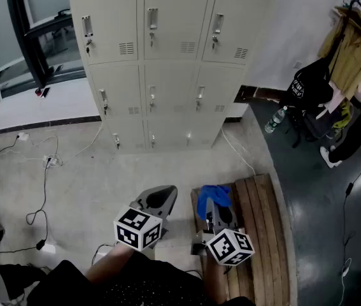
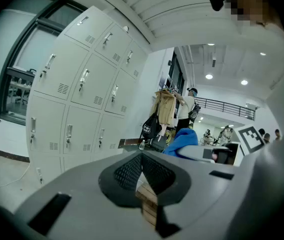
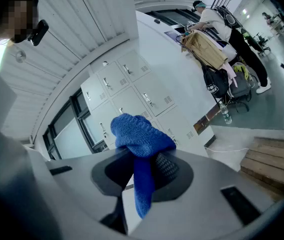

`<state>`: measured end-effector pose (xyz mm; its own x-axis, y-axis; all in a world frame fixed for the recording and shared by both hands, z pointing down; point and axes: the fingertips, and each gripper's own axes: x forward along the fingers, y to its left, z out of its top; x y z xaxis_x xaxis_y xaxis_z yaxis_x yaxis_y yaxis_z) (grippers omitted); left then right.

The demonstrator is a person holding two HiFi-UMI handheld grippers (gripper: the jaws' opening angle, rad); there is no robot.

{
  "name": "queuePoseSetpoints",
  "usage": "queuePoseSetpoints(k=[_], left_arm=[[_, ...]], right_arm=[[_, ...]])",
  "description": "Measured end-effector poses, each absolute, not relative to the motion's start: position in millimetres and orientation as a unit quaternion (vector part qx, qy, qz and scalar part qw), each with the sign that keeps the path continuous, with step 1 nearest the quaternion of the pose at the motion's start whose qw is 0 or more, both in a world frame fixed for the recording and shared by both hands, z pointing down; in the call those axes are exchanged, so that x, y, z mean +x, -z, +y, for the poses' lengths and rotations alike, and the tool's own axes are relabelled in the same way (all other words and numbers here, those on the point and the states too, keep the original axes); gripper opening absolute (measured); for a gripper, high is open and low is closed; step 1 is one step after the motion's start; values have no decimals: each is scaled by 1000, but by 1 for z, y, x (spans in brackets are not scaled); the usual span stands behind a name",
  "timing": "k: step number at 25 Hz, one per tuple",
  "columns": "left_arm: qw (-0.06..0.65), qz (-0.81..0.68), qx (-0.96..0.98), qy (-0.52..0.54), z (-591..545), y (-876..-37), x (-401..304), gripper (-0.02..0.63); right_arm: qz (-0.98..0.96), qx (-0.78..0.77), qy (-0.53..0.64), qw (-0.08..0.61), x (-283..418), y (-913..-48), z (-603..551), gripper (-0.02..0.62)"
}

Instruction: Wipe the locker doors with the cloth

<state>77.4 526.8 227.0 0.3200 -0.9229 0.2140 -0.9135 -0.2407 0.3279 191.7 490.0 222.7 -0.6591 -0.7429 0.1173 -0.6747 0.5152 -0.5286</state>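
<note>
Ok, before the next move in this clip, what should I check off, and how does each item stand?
1. Cloth gripped: ok, the right claw is shut on the blue cloth.
2. Empty left claw: ok, jaws together, nothing between them.
3. All locker doors closed: ok, those that show look shut.
4. Cloth at a door: not ok, the locker doors stand well off across the floor.
5. Walkway free: cannot tell; cables lie on the floor left of the approach.

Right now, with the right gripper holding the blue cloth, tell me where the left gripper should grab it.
Probably the bunched wad of the blue cloth beyond the right gripper, approached from the left: it is the bulkiest free part, and the left gripper sits on that side. Its jaws are shut; open them first.
</note>
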Motion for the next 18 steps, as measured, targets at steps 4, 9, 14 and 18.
queuePoseSetpoints(k=[4,9,14,18], left_arm=[[198,-564,802,7,459,-218,45,9],[183,-539,822,-7,390,-199,11,9],[193,-520,832,-6,337,-191,-15,9],[204,-501,841,-11,304,-199,-28,9]], right_arm=[[861,-422,276,65,155,-215,428,80],[858,-438,261,63,117,-197,369,80],[850,-455,260,51,86,-198,321,80],[841,-472,259,47,74,-198,292,80]])
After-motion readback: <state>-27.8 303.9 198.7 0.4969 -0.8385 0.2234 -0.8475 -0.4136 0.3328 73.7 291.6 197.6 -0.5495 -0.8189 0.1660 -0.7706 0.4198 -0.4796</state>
